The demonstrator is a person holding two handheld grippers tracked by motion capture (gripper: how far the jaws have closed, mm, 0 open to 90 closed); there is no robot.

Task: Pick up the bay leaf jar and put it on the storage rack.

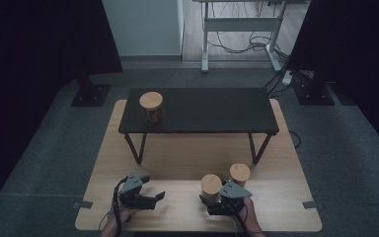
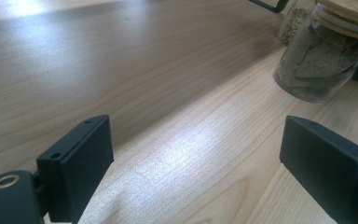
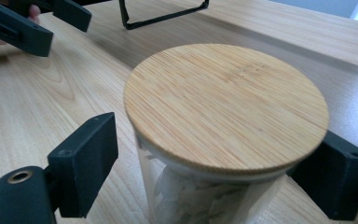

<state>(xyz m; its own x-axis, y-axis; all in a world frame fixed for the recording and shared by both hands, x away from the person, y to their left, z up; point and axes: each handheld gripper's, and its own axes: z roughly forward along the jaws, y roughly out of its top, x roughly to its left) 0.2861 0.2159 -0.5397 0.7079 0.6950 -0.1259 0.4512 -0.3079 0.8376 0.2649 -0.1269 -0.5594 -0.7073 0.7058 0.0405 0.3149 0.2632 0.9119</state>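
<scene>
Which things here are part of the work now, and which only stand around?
In the work:
- right gripper, its fingers open around the jar
- nearest glass jar with round bamboo lid

Standing around:
- left gripper, open over bare wood
- second glass jar with bamboo lid just behind
- third lidded jar on the low black shelf
- light wooden table

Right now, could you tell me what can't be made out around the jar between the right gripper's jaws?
- Near jar, right gripper view: its base is cut off by the bottom edge; whether the jaws touch the glass is hidden under the lid.
- Second jar, high view: contents too small to tell.
- Shelf jar, high view: contents too dark.
</scene>
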